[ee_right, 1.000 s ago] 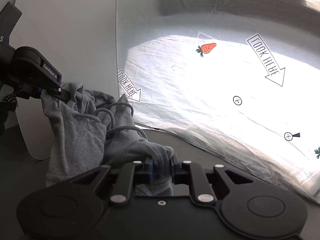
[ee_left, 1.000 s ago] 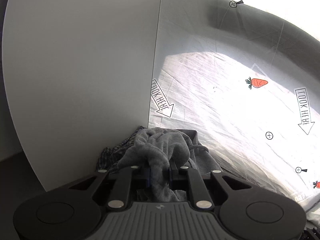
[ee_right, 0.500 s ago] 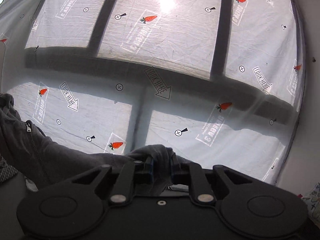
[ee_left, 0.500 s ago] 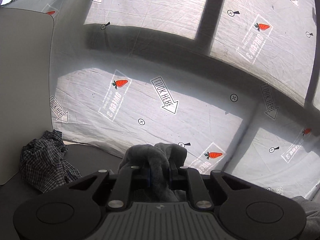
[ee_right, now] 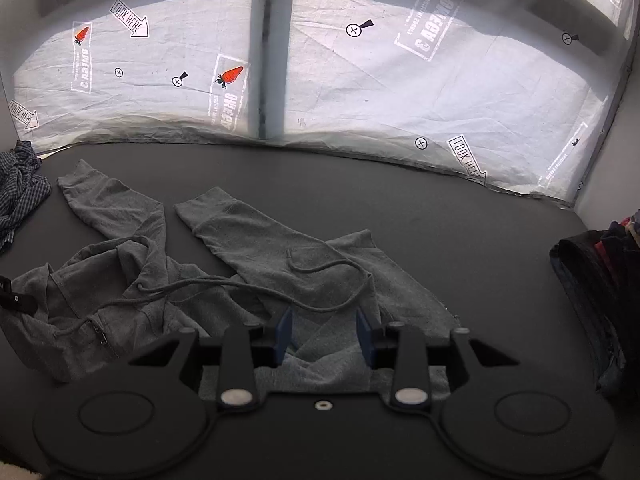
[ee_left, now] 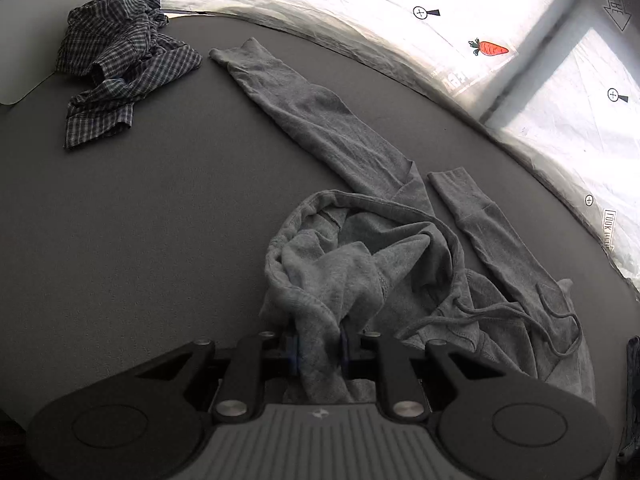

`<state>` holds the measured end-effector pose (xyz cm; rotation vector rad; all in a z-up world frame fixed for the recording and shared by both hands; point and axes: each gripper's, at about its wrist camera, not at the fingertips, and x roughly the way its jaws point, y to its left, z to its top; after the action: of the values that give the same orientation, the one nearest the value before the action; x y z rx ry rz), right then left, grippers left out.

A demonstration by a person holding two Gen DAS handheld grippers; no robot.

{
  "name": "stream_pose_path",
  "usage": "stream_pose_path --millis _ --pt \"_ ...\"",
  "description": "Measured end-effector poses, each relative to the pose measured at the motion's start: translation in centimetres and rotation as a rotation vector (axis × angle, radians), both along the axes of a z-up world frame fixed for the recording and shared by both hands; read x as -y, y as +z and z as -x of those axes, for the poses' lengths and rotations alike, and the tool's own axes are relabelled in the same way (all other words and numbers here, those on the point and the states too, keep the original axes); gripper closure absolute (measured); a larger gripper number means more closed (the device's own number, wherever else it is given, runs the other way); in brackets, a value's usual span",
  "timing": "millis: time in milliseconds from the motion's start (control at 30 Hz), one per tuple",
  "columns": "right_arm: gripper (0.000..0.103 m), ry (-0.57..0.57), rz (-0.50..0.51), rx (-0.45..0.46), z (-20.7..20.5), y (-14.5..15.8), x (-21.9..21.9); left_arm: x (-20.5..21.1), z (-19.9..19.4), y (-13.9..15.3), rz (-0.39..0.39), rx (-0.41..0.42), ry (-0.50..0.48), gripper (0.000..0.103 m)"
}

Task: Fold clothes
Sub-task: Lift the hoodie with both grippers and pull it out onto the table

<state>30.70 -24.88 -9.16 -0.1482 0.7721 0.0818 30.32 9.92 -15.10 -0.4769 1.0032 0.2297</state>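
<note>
A grey zip hoodie (ee_right: 256, 248) lies spread on the dark table (ee_right: 440, 232), both sleeves stretched toward the far edge and its drawstring looped across the body. It also shows in the left wrist view (ee_left: 360, 248). My left gripper (ee_left: 318, 348) is shut on a bunch of the hoodie's fabric near the hood. My right gripper (ee_right: 324, 338) is open just above the hoodie's near hem, holding nothing. A tip of the left gripper shows at the left edge of the right wrist view (ee_right: 16, 300).
A crumpled blue checked shirt (ee_left: 112, 64) lies at the far left of the table, also in the right wrist view (ee_right: 18, 184). A pile of dark clothes (ee_right: 600, 292) sits at the right edge. Printed plastic sheeting (ee_right: 360, 80) hangs behind the table.
Both grippers swung the hoodie down from the air onto the table. My right gripper has opened and let the hoodie go. My left gripper still holds the fabric.
</note>
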Motion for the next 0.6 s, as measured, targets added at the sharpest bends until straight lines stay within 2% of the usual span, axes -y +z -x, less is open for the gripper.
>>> stream_pose_path --millis 133,233,367,500,600 --pt "0.065 0.112 -0.081 -0.059 -5.0 -1.9 -2.6 -1.1 -0.5 0.0 0.02 -0.003 0.053 0.081" --pt "0.065 0.192 -0.148 -0.114 -8.5 -3.9 -5.1 -1.6 -1.6 -0.6 0.026 -0.043 0.073 0.081" --pt "0.06 0.285 -0.204 -0.162 -12.0 -6.6 -9.1 -1.8 -3.5 -1.3 0.0 -0.084 0.024 0.081" --pt "0.05 0.34 -0.263 -0.222 -13.7 -9.1 -11.8 -2.1 -4.9 -2.0 -0.006 -0.107 -0.006 0.081" --pt "0.05 0.363 -0.205 -0.241 -14.3 -11.0 -13.7 -2.3 -5.3 -2.3 -0.001 -0.116 -0.006 0.081"
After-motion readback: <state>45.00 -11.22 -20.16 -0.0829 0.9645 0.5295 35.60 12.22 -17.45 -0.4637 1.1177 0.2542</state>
